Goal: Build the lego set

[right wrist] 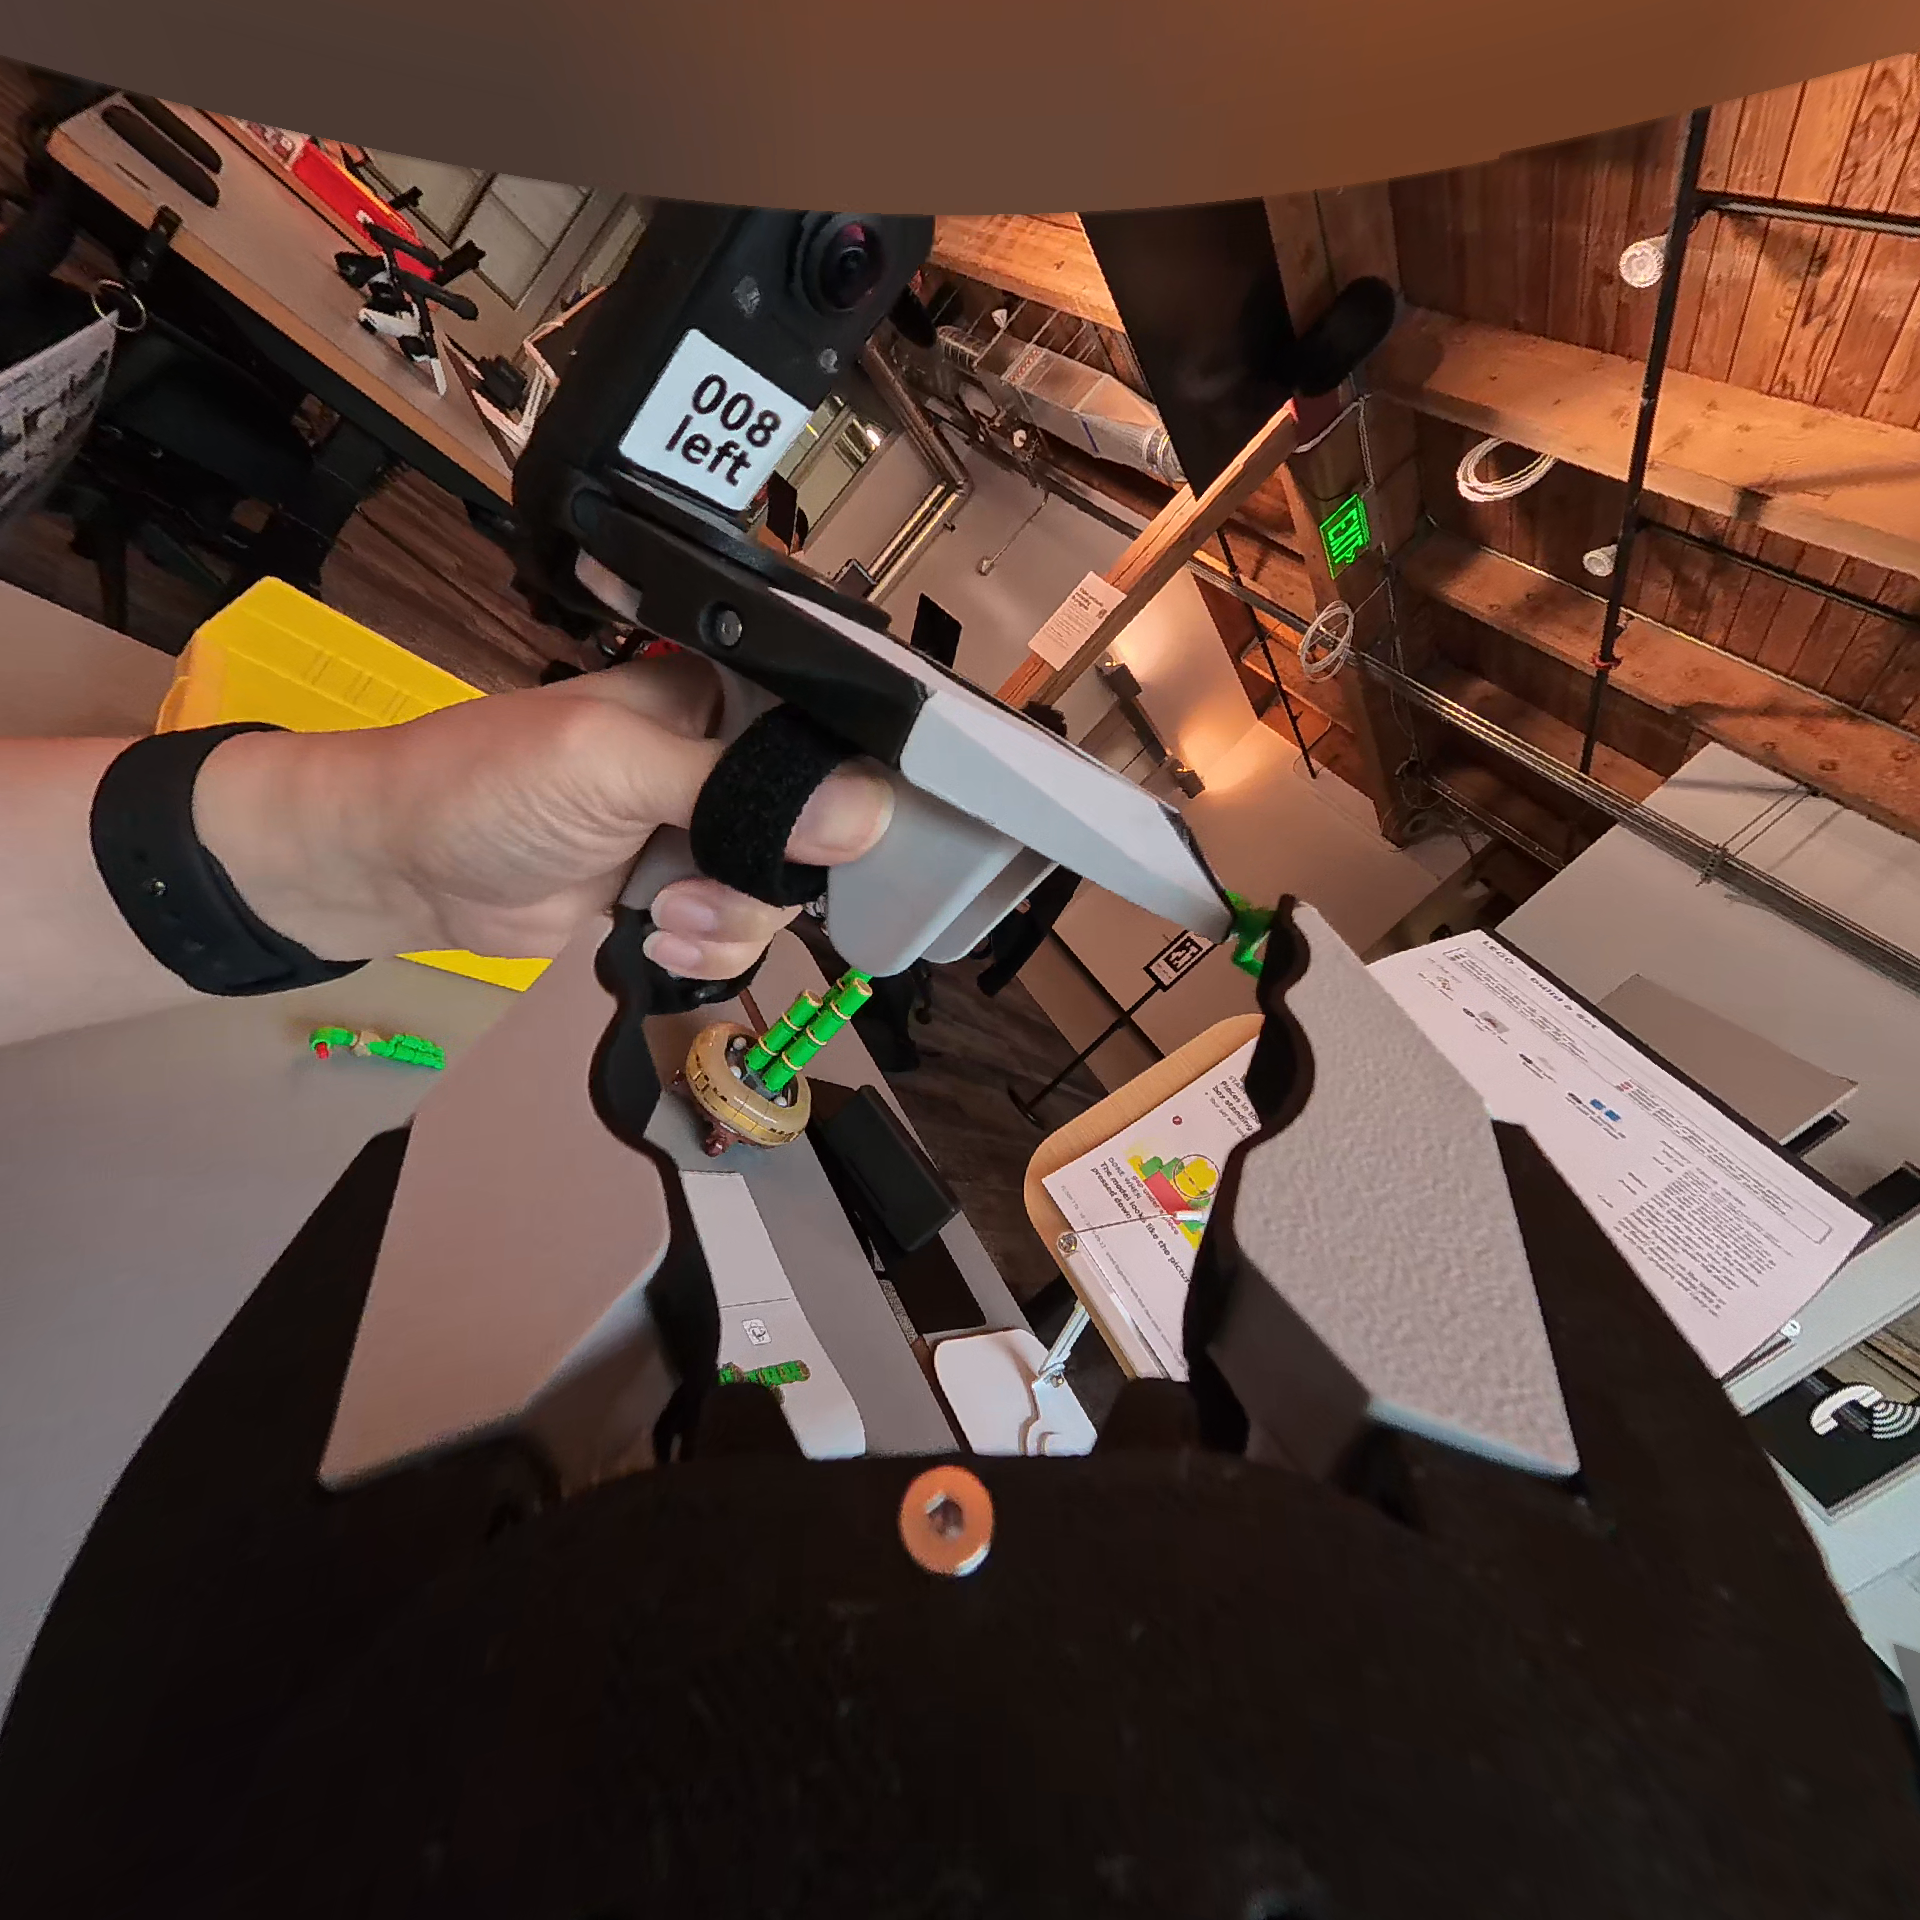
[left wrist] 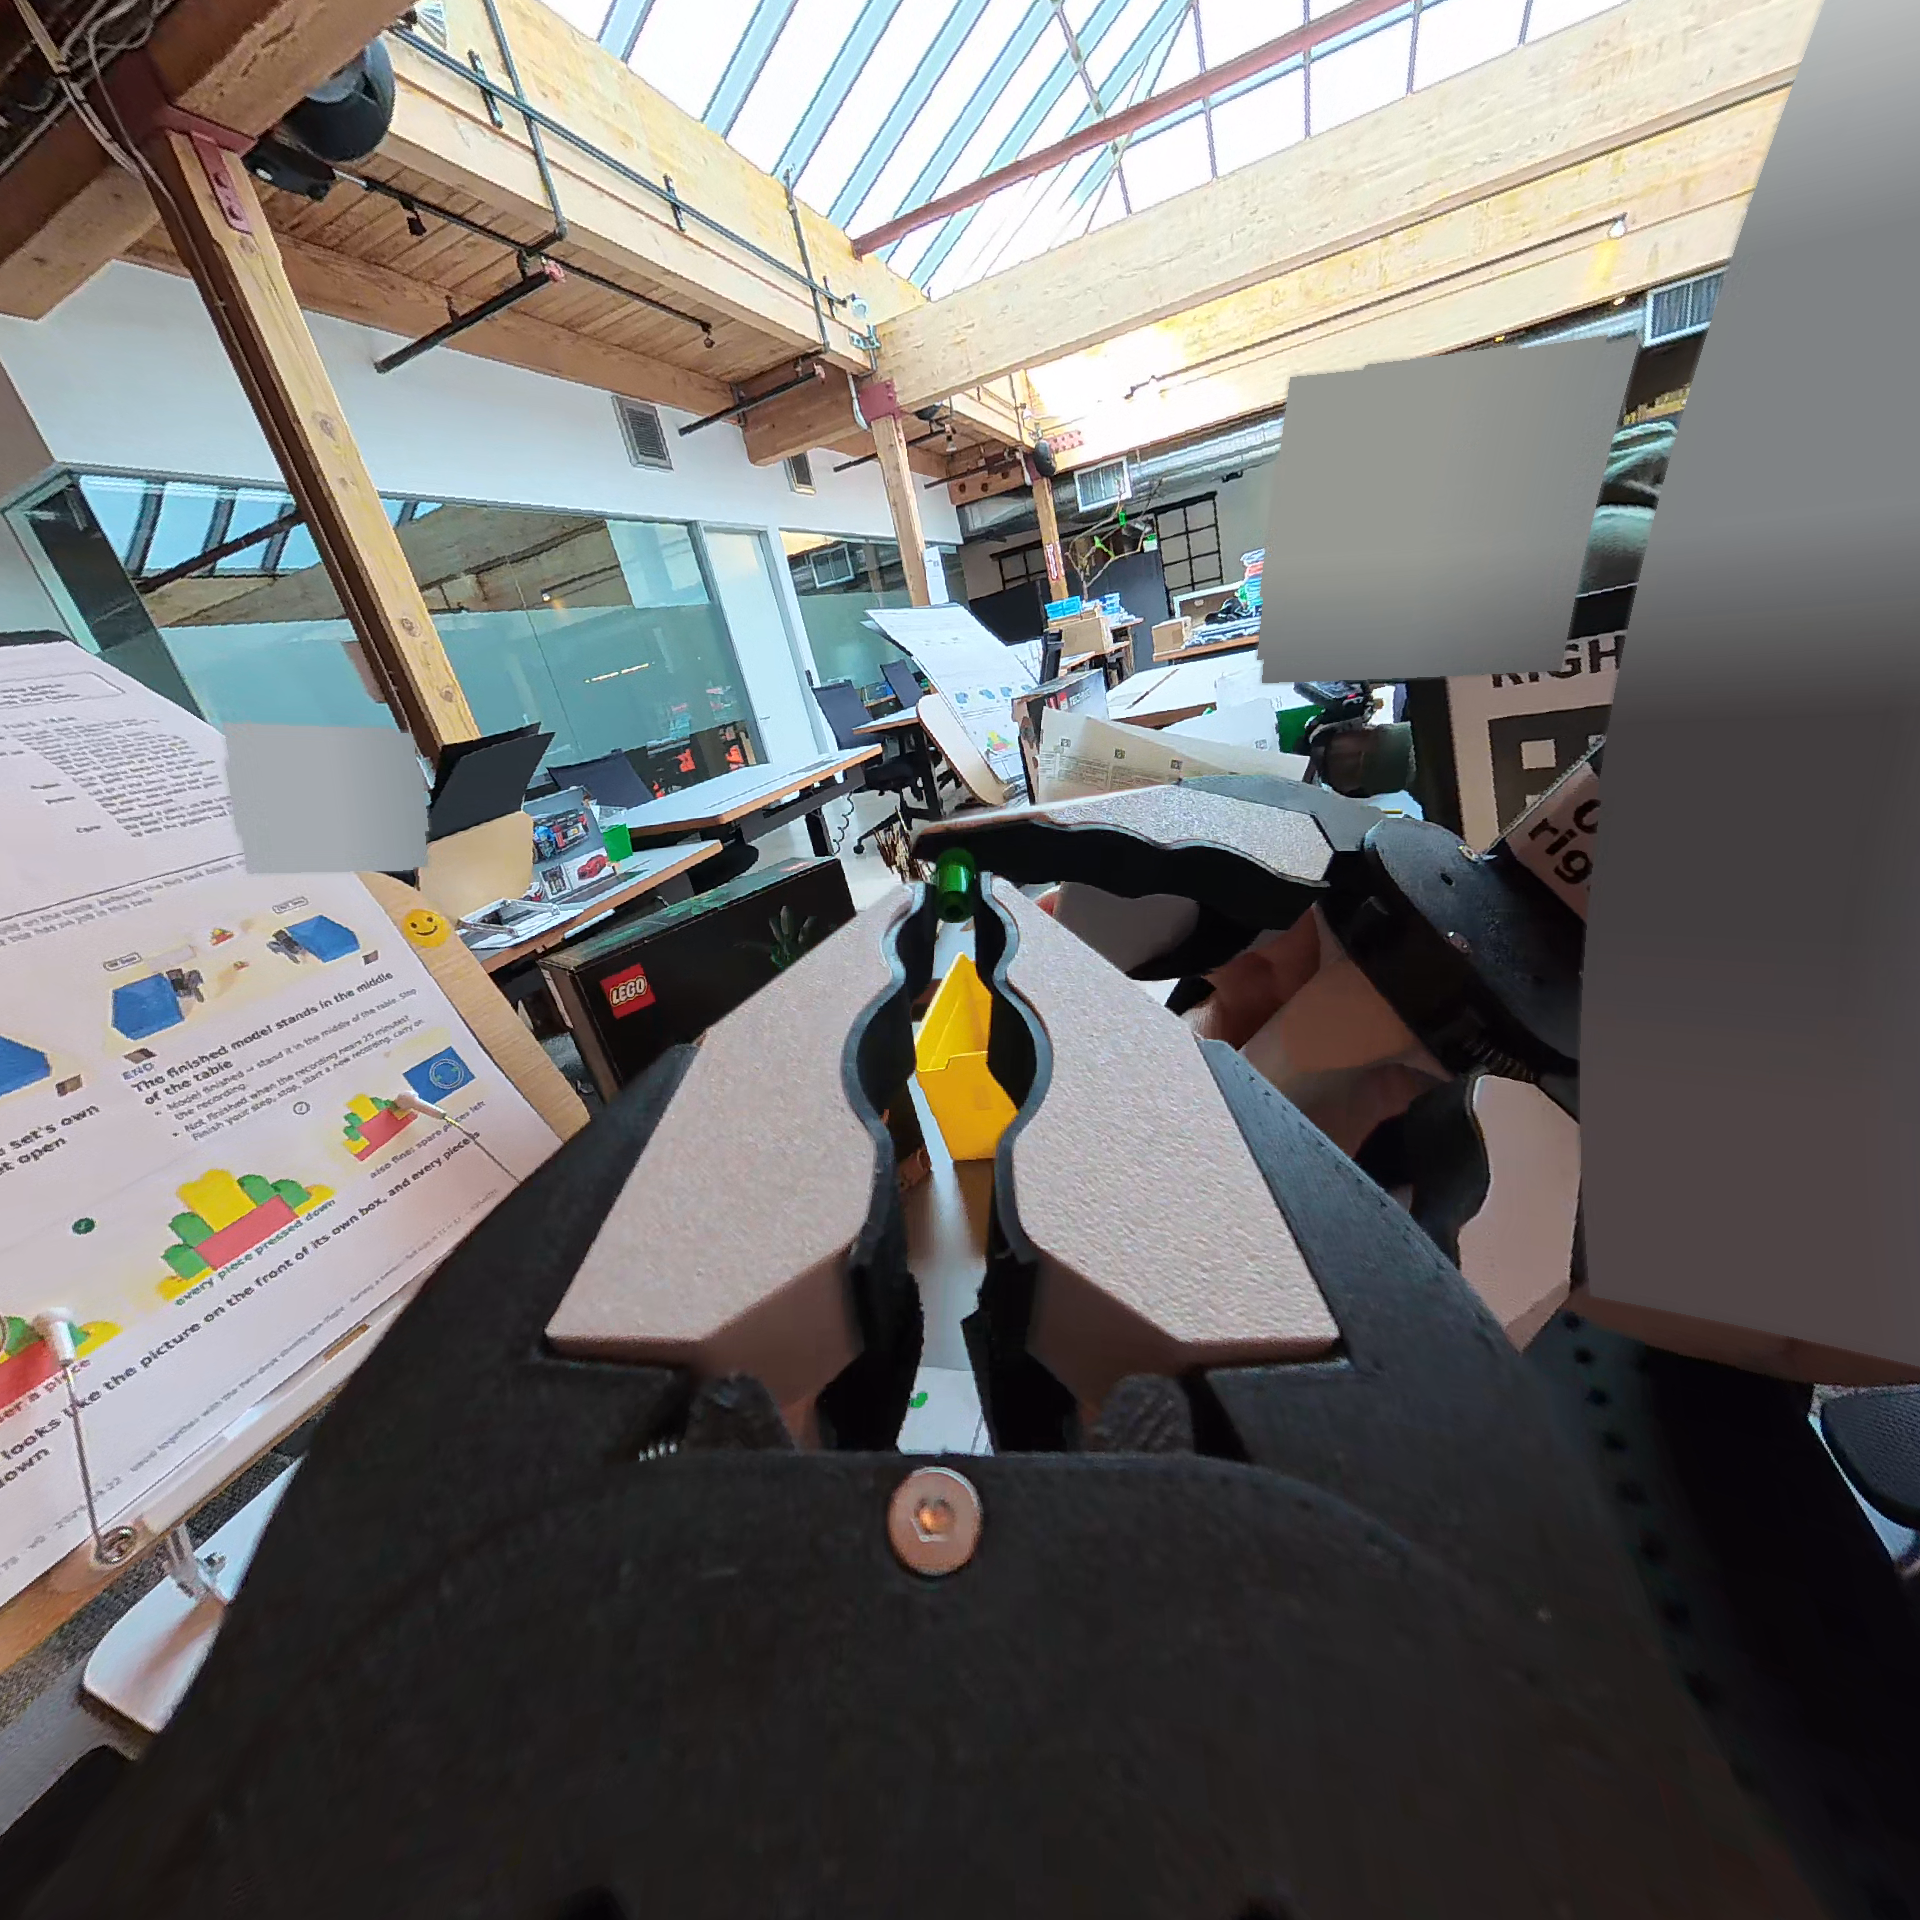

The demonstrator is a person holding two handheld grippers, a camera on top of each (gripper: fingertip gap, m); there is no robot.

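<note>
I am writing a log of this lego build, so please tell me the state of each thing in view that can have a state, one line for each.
Left gripper: fingers shut on small green lego piece, held up in the air.
Right gripper: fingers open, one tip at the green piece.
Round tan lego pot with green stalks: partly built, standing on the table.
Loose green lego stem: lying flat on the table.
Yellow plastic bin: lying tipped on the table.

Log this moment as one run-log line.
left gripper: shut on small green lego piece | right gripper: open, tip beside piece | round tan pot model: on table
</note>
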